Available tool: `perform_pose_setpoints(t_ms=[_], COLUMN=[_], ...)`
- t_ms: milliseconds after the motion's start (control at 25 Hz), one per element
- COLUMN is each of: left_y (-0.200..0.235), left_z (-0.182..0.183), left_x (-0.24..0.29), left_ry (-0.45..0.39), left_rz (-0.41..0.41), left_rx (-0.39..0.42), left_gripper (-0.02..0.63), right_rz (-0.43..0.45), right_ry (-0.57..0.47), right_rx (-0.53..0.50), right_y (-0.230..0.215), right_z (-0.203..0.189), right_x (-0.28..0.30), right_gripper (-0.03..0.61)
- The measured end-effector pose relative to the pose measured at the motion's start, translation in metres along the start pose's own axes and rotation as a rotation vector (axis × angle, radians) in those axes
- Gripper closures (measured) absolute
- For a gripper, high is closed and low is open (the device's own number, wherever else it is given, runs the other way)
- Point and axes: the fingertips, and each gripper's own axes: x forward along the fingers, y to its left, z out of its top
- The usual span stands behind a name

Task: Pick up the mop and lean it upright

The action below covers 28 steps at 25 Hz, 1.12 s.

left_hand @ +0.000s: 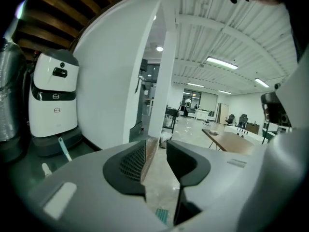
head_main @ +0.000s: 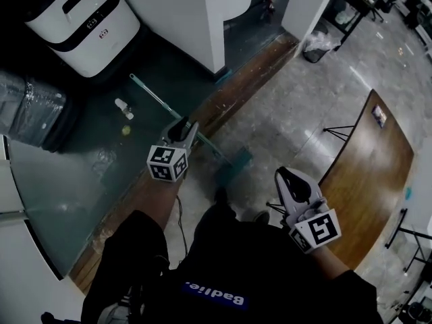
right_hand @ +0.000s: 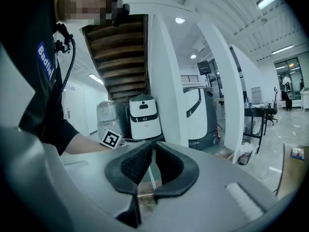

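Teal from end to end, the mop [head_main: 152,94] lies flat on the floor, its handle running diagonally from the dark glossy floor near the white machine [head_main: 81,19] across the wooden strip [head_main: 250,73] to the mop head [head_main: 234,167] on the grey stone just ahead of us. We hold the left gripper [head_main: 187,128] low over the middle of that handle; from above it covers the shaft, and we cannot tell whether it touches. In the left gripper view its jaws [left_hand: 156,146] stand apart with only floor showing between the pads, while the handle's far end [left_hand: 63,149] shows off to their left. We carry the right gripper [head_main: 285,175] to the right of the mop head and clear of it, beside the wooden table [head_main: 371,174]. Its jaws [right_hand: 153,146] are drawn together at the tips, clamping nothing.
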Motion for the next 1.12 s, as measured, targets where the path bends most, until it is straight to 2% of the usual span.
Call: perform_pose_setpoints(t_ms=[320,480,760,960,1120], left_y=[-0.173,-0.233,-0.297,-0.314,-0.325], left_z=[0.038,0.049,0.050,0.041,0.035], left_x=[-0.022,-0.033,-0.063,-0.086,-0.103], left_ry=[-0.062,-0.084,-0.128,-0.148,-0.136], left_rz=[-0.220,-0.272,-0.263,-0.209,-0.182], left_rx=[0.081,0.105,0.111,0.098,0.091], left_gripper=[0.471,0.474,0.485,0.492,0.495], right_rz=[-0.012,-0.032,-0.014,0.048,0.073], right_ry=[-0.061,-0.102,-0.141,-0.120,-0.107], right_rx=[0.016,0.024,0.041,0.078,0.083], right_y=[-0.022,-0.034,-0.043,-0.037,-0.031], right_z=[-0.013,-0.013,-0.028,-0.054,-0.058], right_x=[-0.083,-0.121,-0.175,-0.191,-0.200], right_gripper=[0.548,0.551,0.554,0.555,0.555])
